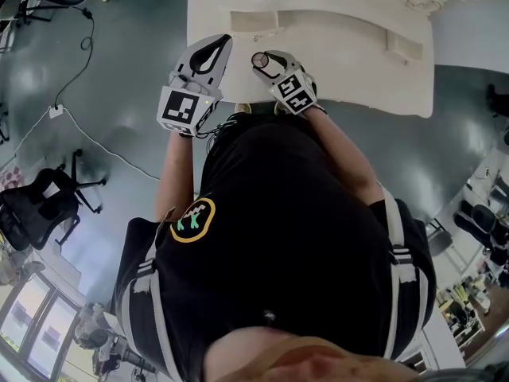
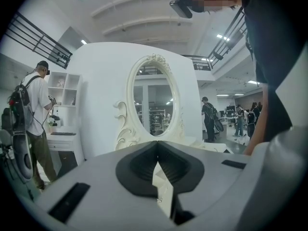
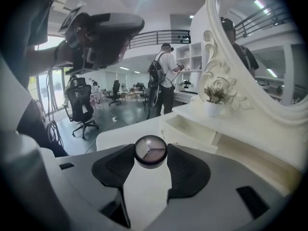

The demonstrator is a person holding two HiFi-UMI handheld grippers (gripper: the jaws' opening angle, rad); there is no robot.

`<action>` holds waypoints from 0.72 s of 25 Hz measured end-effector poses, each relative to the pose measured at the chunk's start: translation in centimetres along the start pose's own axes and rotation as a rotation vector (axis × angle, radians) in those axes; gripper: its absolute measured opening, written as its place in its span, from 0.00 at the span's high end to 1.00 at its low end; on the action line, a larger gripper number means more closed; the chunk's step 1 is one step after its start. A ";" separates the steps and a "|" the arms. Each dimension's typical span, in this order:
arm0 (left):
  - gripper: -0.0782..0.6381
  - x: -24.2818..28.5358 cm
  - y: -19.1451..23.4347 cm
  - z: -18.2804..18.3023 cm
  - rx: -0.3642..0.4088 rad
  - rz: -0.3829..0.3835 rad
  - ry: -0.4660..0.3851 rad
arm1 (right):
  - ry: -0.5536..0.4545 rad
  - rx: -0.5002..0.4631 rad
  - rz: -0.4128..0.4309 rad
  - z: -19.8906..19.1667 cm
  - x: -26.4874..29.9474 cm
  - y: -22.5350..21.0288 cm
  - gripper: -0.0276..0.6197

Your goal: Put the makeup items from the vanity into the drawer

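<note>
Round compact (image 3: 150, 151) face-up, pinched in right tool (image 1: 262, 61)

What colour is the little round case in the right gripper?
The round case: dark rim, pinkish-brown inside; clearest in right gripper view.

No text, label, brand, number or sign can be read in any view.
</note>
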State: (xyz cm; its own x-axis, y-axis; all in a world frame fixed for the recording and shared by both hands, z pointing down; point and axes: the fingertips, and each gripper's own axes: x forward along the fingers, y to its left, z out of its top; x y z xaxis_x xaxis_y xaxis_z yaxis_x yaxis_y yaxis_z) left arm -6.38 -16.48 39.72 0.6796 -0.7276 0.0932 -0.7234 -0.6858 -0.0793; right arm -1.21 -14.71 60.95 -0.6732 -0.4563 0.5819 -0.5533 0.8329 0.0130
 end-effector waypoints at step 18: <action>0.87 0.9 0.4 0.1 0.002 -0.003 -0.005 | -0.359 -0.093 -0.067 14.7 -9.2 -1.3 0.59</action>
State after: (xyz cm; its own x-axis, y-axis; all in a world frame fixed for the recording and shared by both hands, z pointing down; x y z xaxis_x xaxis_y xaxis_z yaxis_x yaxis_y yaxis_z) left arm -6.03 -17.35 39.63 0.6827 -0.7254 0.0884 -0.7209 -0.6883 -0.0808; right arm -1.47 -16.22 43.63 -0.7751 -0.5780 0.2553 -0.5665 0.8146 0.1245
